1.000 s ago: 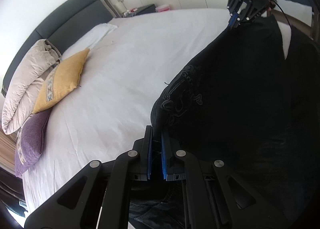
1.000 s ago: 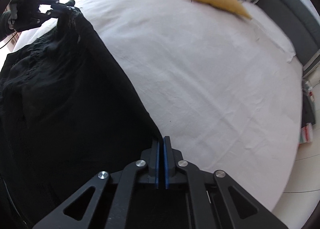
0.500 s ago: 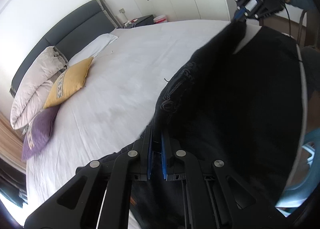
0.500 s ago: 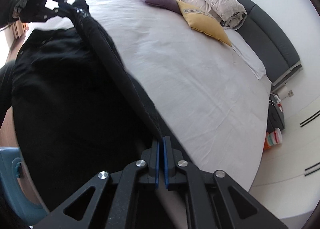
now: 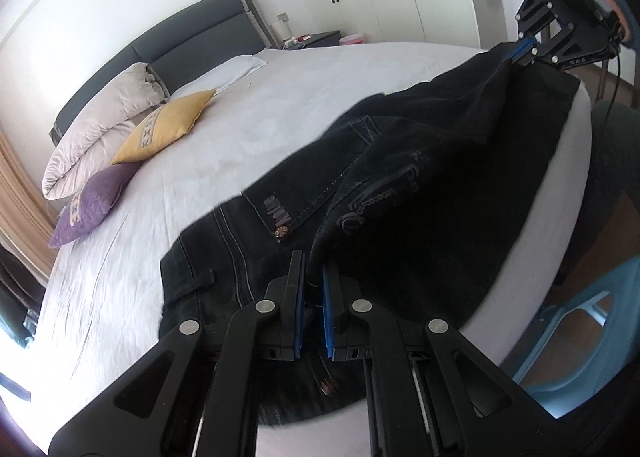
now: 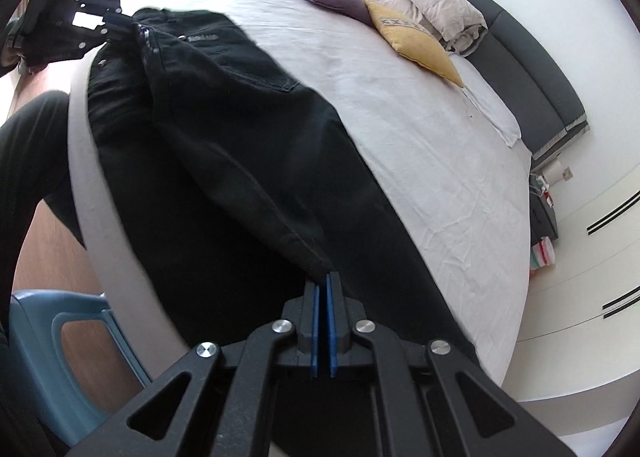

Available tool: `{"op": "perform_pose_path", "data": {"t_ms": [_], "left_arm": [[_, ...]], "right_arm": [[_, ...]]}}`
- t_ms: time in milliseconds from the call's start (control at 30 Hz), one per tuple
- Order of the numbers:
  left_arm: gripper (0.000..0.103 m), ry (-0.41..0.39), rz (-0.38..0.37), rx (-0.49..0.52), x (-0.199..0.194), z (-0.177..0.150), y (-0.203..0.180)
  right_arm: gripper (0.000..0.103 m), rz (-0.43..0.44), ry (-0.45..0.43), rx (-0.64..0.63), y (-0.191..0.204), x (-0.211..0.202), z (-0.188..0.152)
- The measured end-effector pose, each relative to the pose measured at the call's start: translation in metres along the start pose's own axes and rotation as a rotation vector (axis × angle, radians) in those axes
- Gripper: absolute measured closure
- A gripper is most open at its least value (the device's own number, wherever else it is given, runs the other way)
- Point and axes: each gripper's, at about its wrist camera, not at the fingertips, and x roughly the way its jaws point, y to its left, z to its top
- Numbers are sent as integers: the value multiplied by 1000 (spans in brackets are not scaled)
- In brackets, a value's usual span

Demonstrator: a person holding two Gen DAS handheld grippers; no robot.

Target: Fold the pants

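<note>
While both grippers are pinching cloth, scene is reading like this:
Pants (image 5: 420, 185): black, lying stretched along near edge of bed (image 5: 280, 105), waist end w/ button twd left gripper, leg end twd right gripper.
Left gripper (image 5: 311, 277): fingers clamping a fold at waist end, cloth filling the narrow gap.
Right gripper (image 6: 322, 289): fingers pressing tight on leg seam.
Pillows: yellow pillow (image 5: 168, 125) and purple pillow (image 5: 90, 205) are sitting by headboard (image 5: 192, 33), well apart from pants.
Blue stool (image 6: 60, 345): is standing on floor just beside bed.
</note>
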Motion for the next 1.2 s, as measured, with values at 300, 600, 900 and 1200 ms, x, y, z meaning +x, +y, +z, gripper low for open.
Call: {"op": "perform_pose_path", "data": {"t_ms": [300,600,900,1200], "left_arm": [[97,26,16,0,-5,-23,-16],[96,40,2,-5,-12,-36,-6],[92,93,-11,13,-2,-50,-9],[22,155,-32,2,-30,-59,4]], "right_arm": [[99,8,36,-18,29,-2,-10],[99,24,49,-53,49,-2,-13],[98,26,82,-43,67,18,-32],[97,15,46,-5,66,15,-38]]}}
